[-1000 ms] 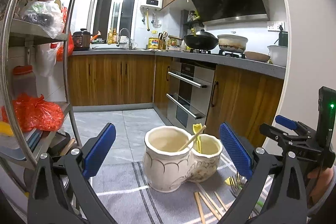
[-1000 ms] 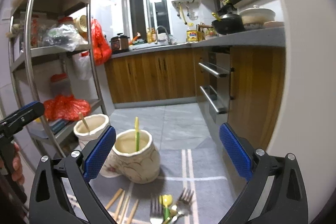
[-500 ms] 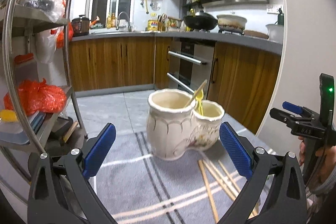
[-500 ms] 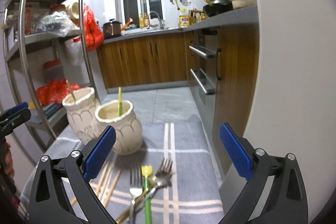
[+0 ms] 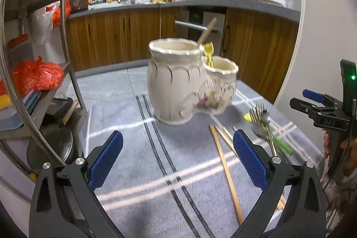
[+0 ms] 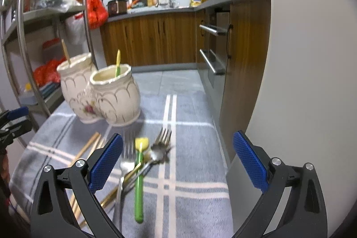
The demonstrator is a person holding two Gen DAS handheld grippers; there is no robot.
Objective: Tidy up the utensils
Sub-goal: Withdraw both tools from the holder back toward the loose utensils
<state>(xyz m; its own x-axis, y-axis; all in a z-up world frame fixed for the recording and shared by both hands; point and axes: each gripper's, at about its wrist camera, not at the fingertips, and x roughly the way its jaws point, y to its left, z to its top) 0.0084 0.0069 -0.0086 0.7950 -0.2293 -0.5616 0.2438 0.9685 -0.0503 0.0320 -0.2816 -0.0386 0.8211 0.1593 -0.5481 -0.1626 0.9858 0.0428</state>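
A cream two-pot ceramic utensil holder (image 5: 187, 81) stands on a grey striped cloth (image 5: 156, 166); it also shows in the right wrist view (image 6: 107, 95). A chopstick (image 5: 206, 34) and a yellow-ended utensil (image 5: 208, 52) stick out of it. Loose wooden chopsticks (image 5: 225, 168) and a pile of forks (image 6: 160, 142) with a green-handled utensil (image 6: 138, 184) lie on the cloth. My left gripper (image 5: 178, 162) is open and empty above the cloth, short of the holder. My right gripper (image 6: 178, 162) is open and empty over the fork pile.
A metal rack (image 5: 33, 73) with red bags stands at the left. Wooden kitchen cabinets (image 5: 116, 37) and an oven (image 6: 212, 46) lie beyond. A white wall (image 6: 301, 81) is close on the right. The cloth's right edge (image 6: 223, 148) is near the forks.
Both grippers have lifted and tipped downward, so more of the cloth and the loose utensils show. Both stayed open and empty.
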